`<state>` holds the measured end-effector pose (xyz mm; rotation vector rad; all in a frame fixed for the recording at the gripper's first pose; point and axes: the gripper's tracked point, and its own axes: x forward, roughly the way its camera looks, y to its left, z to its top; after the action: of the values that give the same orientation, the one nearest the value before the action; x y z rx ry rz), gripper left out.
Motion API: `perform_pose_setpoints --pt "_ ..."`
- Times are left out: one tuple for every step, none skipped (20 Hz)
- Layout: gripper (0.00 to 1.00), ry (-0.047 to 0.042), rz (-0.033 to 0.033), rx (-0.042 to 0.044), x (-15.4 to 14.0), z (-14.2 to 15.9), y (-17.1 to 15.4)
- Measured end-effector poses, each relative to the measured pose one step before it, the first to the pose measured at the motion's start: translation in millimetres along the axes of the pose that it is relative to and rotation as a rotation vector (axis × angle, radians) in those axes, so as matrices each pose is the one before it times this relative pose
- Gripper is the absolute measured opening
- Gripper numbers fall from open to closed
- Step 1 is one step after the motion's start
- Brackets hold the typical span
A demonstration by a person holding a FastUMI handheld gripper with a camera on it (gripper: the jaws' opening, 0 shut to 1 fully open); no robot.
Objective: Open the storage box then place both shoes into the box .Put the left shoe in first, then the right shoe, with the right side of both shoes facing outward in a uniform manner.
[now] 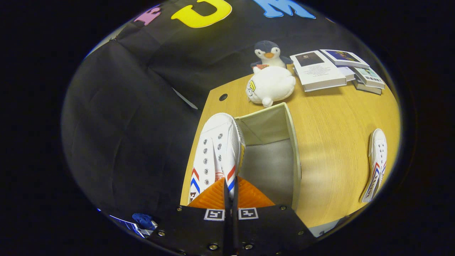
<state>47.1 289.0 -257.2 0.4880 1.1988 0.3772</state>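
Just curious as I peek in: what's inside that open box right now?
The box shows a bare grey floor and pale walls. The tongs, shut on a shoe, hold it at the near-left side, hiding that corner.

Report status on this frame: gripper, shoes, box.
Hand-held gripper shut on white sneaker, held over open storage box. Second sneaker on table, right of box. White plush just beyond box; not blocking.
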Motion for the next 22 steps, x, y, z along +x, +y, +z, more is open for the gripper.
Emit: perform_pose_setpoints --pt "0.0 0.00169 -0.00358 -0.00007 2.12 -0.47 1.86" --pt "0.0 0.00071 -0.00456 0.00121 2.58 -0.07 0.63" --pt "0.0 0.00008 -0.0044 0.00358 2.37 -0.32 0.53" --pt "0.0 0.00116 -0.00159 0.00479 2.46 -0.45 1.59" --pt "0.0 0.00515 0.00261 0.0043 2.67 -0.44 2.81" --pt "0.0 0.00556 0.00316 0.0038 2.14 -2.07 3.55" --pt "0.0 0.00711 -0.00296 -0.00573 2.42 -1.47 1.56" --pt "0.0 0.00122 -0.00454 -0.00201 1.26 -0.8 -0.18" --pt "0.0 -0.00179 -0.00264 0.00276 1.76 -0.29 -0.03" --pt "0.0 -0.0007 -0.0011 0.00741 2.32 -0.75 -0.45" --pt "0.0 0.00068 -0.00714 0.00775 1.76 -0.69 -2.11" --pt "0.0 0.00789 -0.0168 0.00127 2.12 -4.42 -4.15" --pt "0.0 0.00796 -0.01254 -0.0019 2.82 -3.42 -3.87" --pt "0.0 0.00631 -0.00601 0.00781 4.45 -3.43 -2.54" --pt "0.0 0.0053 0.00219 0.01291 4.52 -1.81 -1.64" --pt "0.0 0.00192 0.00478 0.01445 3.98 -2.08 0.28" --pt "0.0 0.00272 0.00246 0.00481 6.5 -2.07 -0.12" --pt "0.0 0.00429 -0.00432 -0.00006 3.39 -1.52 -1.83" --pt "0.01 0.00283 -0.00854 -0.00125 3.67 -1.59 -2.43" --pt "0.01 0.0061 -0.00958 0.00015 1.0 -4.74 1.22" --pt "0.01 0.00971 -0.00365 0.00127 1.71 -2.29 -0.58" --pt "0.04 0.00703 -0.00462 -0.00022 4.18 -1.3 -1.99"
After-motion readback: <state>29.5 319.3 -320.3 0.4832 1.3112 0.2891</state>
